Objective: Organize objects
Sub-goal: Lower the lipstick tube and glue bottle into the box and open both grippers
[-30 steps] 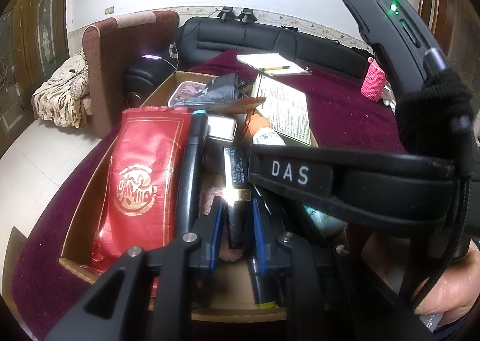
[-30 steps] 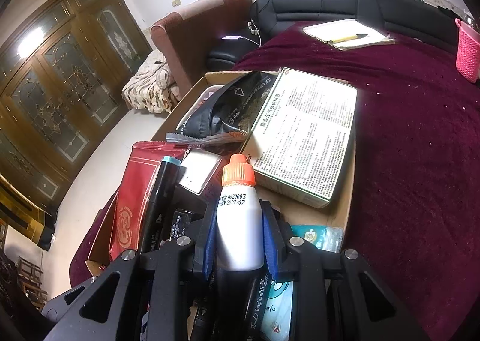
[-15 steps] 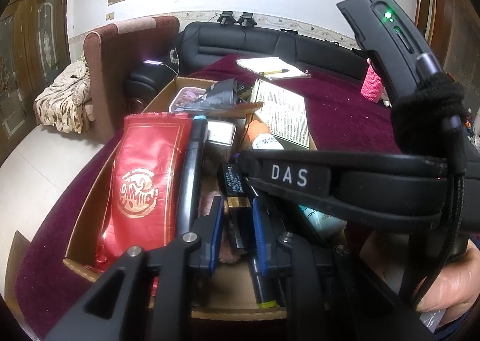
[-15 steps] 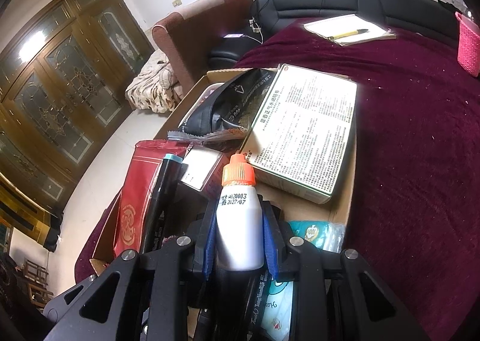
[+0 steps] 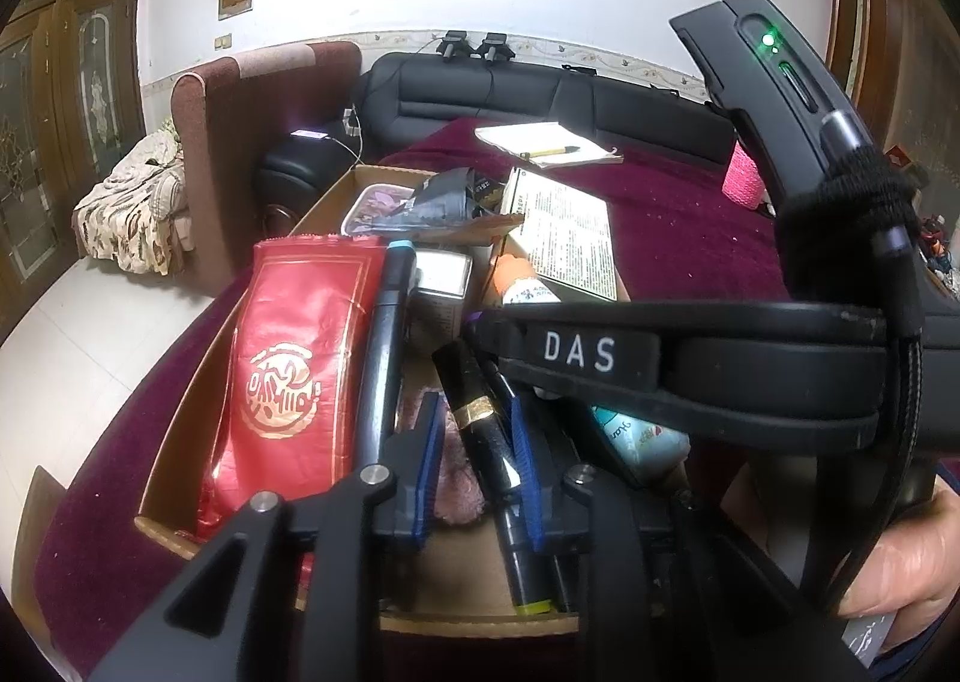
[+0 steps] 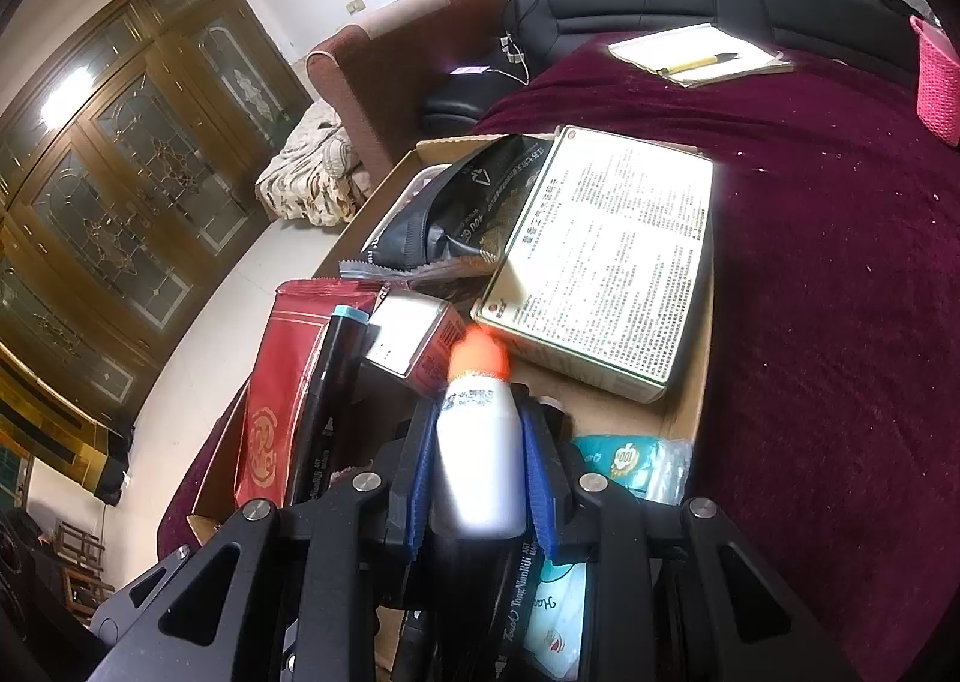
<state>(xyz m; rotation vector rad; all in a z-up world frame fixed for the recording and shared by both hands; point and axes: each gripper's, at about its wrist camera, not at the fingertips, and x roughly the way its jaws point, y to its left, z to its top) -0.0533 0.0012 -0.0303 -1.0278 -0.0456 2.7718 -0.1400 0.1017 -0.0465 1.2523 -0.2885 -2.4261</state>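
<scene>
Bottle [image 6: 478,454] with orange cap, clamped in our right tool [image 6: 478,478], has lifted over the cardboard box [image 6: 690,418]; left tool [image 5: 474,442] now straddles a black-and-gold tube [image 5: 480,418], apart; extraction begins.

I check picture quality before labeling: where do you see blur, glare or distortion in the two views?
Right wrist view: the bottle in the right gripper is smeared, its orange cap most; the printed box is washed out by glare. Left wrist view: mostly sharp; a small shine on the red bag. Both views: fisheye bends the sofa and darkens the corners.
</scene>
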